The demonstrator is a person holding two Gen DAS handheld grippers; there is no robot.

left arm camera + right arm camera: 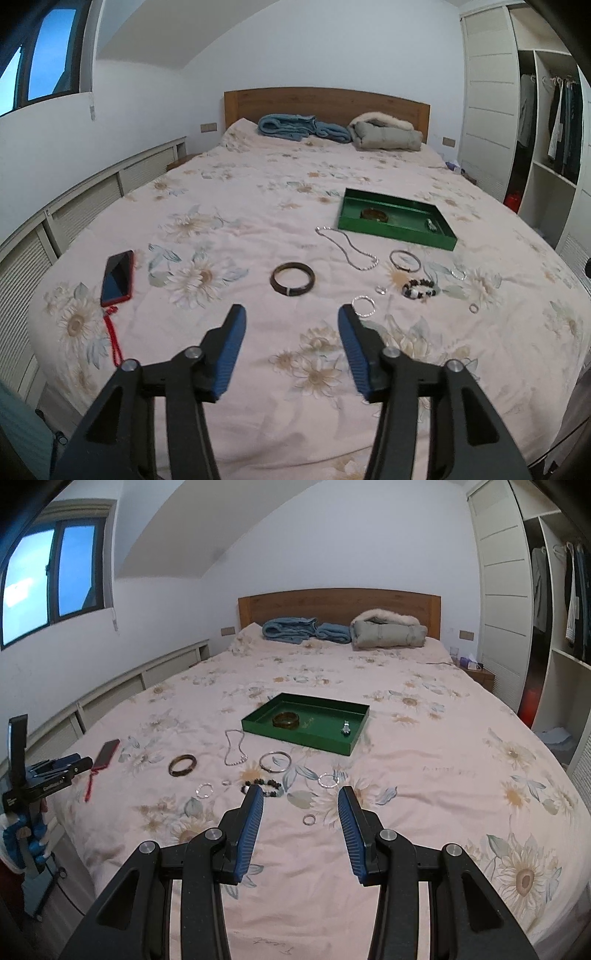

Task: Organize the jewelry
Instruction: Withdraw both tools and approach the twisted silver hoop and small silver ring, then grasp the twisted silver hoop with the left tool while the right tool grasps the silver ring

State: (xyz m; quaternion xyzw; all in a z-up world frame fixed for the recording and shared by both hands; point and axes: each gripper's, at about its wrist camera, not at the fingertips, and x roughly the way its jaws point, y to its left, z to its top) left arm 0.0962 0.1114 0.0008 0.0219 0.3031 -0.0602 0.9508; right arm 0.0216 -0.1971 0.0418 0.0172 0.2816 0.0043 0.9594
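A green tray (pixel 395 233) (pixel 295 737) lies on the flowered bedspread and holds a brown bangle (pixel 374 213) (pixel 286 719) and a small watch (pixel 345 727). Loose jewelry lies in front of it: a dark bangle (pixel 293 283) (pixel 182 764), a silver chain necklace (pixel 347 248) (pixel 234 746), a thin silver bangle (pixel 405 260) (pixel 275 761), a dark bead bracelet (pixel 418 288) (pixel 266 787), small silver rings (pixel 363 306) (pixel 309 819). My left gripper (pixel 291 319) is open and empty above the bed, short of the dark bangle. My right gripper (pixel 301 800) is open and empty over the small ring.
A red phone (pixel 117 277) (pixel 106 754) with a red strap lies at the bed's left edge. Folded blue and grey bedding (pixel 340 130) sits by the headboard. A wardrobe (pixel 546 122) stands to the right, low cabinets to the left. My left gripper shows at the right wrist view's left edge (pixel 48 771).
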